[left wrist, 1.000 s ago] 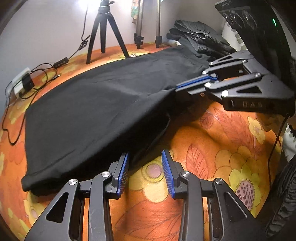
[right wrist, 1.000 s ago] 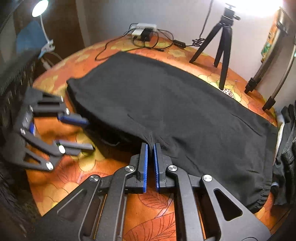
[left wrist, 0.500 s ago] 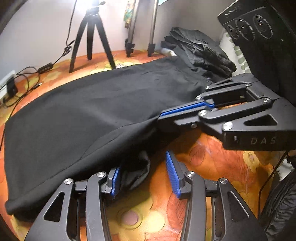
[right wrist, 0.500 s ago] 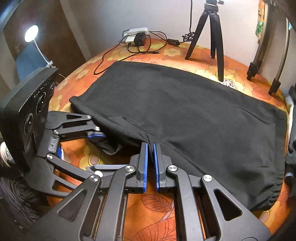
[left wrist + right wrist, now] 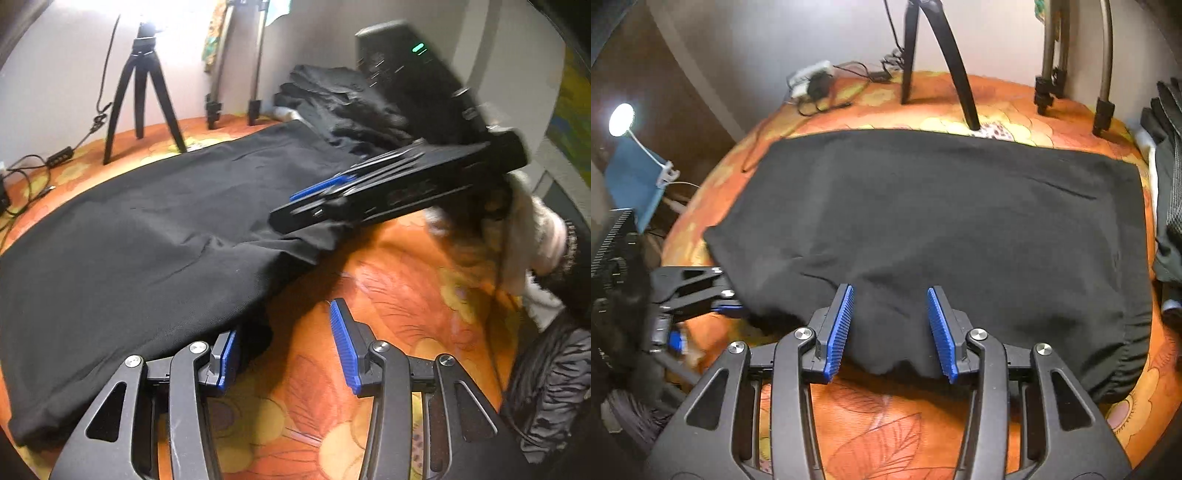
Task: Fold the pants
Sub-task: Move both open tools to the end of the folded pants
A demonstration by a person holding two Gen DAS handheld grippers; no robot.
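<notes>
The black pants (image 5: 147, 236) lie folded lengthwise on the orange flowered table; they also show in the right wrist view (image 5: 945, 221). My left gripper (image 5: 284, 343) is open at the near edge, its left finger under the cloth edge, its right finger over bare table. My right gripper (image 5: 890, 328) is open, its blue-padded fingers on either side of a hump of the near pants edge. It also shows in the left wrist view (image 5: 317, 199), blurred, over the pants' crotch edge. My left gripper shows in the right wrist view (image 5: 701, 310) at the far left.
A black tripod (image 5: 142, 92) and stand legs (image 5: 232, 107) stand at the table's back. A pile of dark clothes (image 5: 340, 107) lies at the far right. Cables and a power strip (image 5: 812, 81) lie at the back. A lamp (image 5: 622, 120) shines beyond the table's left edge.
My right gripper has opened from shut and let go of the pants edge. My left gripper has moved in along the near edge of the pants and stays open.
</notes>
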